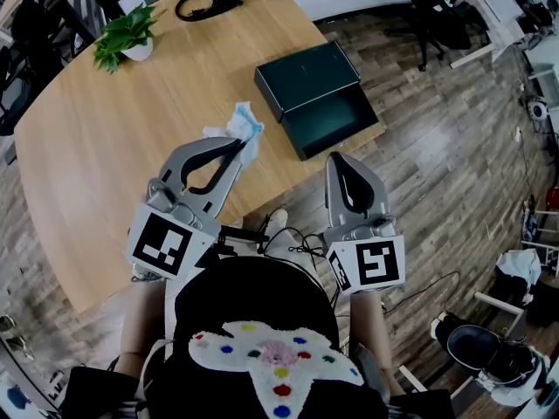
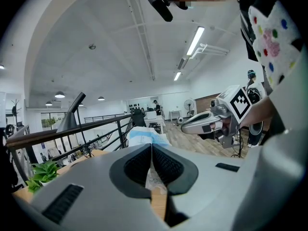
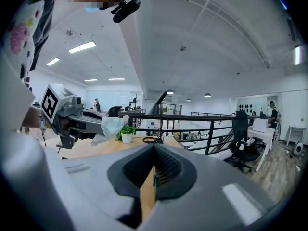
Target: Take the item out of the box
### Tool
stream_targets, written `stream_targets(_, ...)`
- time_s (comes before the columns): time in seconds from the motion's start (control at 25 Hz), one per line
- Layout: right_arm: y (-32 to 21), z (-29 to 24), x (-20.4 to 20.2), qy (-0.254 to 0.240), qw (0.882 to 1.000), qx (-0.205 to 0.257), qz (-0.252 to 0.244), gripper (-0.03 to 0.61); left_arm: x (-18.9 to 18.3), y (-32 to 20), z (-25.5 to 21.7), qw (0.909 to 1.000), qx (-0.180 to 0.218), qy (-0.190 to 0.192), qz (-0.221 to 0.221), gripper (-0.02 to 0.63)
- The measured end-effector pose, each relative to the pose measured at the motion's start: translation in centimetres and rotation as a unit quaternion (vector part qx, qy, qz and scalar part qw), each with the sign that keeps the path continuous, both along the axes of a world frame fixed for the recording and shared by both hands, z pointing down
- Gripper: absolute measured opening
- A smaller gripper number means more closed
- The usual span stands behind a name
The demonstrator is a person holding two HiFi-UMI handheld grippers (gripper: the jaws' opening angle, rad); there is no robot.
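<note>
On the wooden table [image 1: 105, 155] sits a dark green box, its open tray [image 1: 332, 122] empty beside its lid [image 1: 306, 78]. A crumpled white and light-blue item [image 1: 240, 127] is held above the table, left of the box, with my left gripper [image 1: 236, 147] shut on it. The left gripper view shows the same item [image 2: 147, 136] sticking out past the closed jaws of the left gripper [image 2: 151, 146]. My right gripper [image 1: 337, 158] hovers near the table's front edge just below the box, shut with nothing in it. In the right gripper view its pads [image 3: 154, 147] meet, and the item [image 3: 109, 126] shows to the left.
A small potted plant [image 1: 127, 37] and a black looped cable [image 1: 205, 3] stand at the table's far side. The table's curved edge runs close to the box's right side. Beyond it are wood floor, an office chair [image 1: 432, 11] and a black railing [image 3: 202, 121].
</note>
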State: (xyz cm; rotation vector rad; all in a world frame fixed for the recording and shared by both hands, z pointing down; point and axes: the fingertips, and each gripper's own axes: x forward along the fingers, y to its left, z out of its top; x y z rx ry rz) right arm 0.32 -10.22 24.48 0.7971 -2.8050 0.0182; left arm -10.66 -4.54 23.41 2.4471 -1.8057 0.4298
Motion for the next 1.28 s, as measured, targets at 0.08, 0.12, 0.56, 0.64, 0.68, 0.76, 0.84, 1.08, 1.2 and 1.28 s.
stream_targets(0.08, 0.1, 0.0, 0.0, 0.000, 1.000, 0.000, 0.000, 0.008, 0.0, 0.0, -0.1, 1.0000, 0.000, 0.000, 0.001, 0.012)
stream_targets(0.12, 0.1, -0.1, -0.1, 0.000, 1.000, 0.001, 0.000, 0.008, 0.0, 0.0, -0.1, 1.0000, 0.000, 0.000, 0.003, 0.011)
stream_targets(0.56, 0.2, 0.3, -0.2, 0.006, 1.000, -0.001, -0.005, 0.008, 0.2, 0.0, 0.3, 1.0000, -0.002, -0.002, 0.008, 0.011)
stream_targets(0.64, 0.3, 0.4, -0.3, 0.007, 1.000, -0.002, -0.007, 0.009, 0.2, 0.0, 0.3, 1.0000, -0.002, -0.003, 0.009, 0.011)
stream_targets(0.68, 0.3, 0.4, -0.3, 0.008, 1.000, -0.003, -0.007, 0.009, 0.2, 0.0, 0.3, 0.9999, -0.002, -0.003, 0.009, 0.011)
stream_targets(0.76, 0.3, 0.5, -0.3, 0.009, 1.000, -0.003, -0.005, 0.008, 0.2, 0.0, 0.3, 1.0000, -0.003, 0.001, 0.008, 0.011)
stream_targets(0.84, 0.3, 0.6, -0.2, 0.010, 1.000, -0.004, -0.002, 0.008, 0.2, -0.1, 0.3, 1.0000, -0.003, 0.007, 0.007, 0.012)
stream_targets(1.08, 0.6, 0.8, -0.1, 0.014, 1.000, -0.005, 0.002, 0.009, 0.1, -0.1, 0.5, 0.9999, -0.006, 0.007, 0.012, 0.011)
stream_targets(1.2, 0.4, 1.0, 0.0, 0.014, 1.000, -0.008, 0.003, 0.008, 0.3, -0.4, 0.6, 0.9998, -0.007, 0.006, 0.016, 0.011)
stream_targets(1.28, 0.2, 1.3, 0.1, 0.015, 1.000, -0.010, 0.004, 0.008, 0.5, -0.6, 0.7, 0.9998, -0.007, 0.005, 0.020, 0.011)
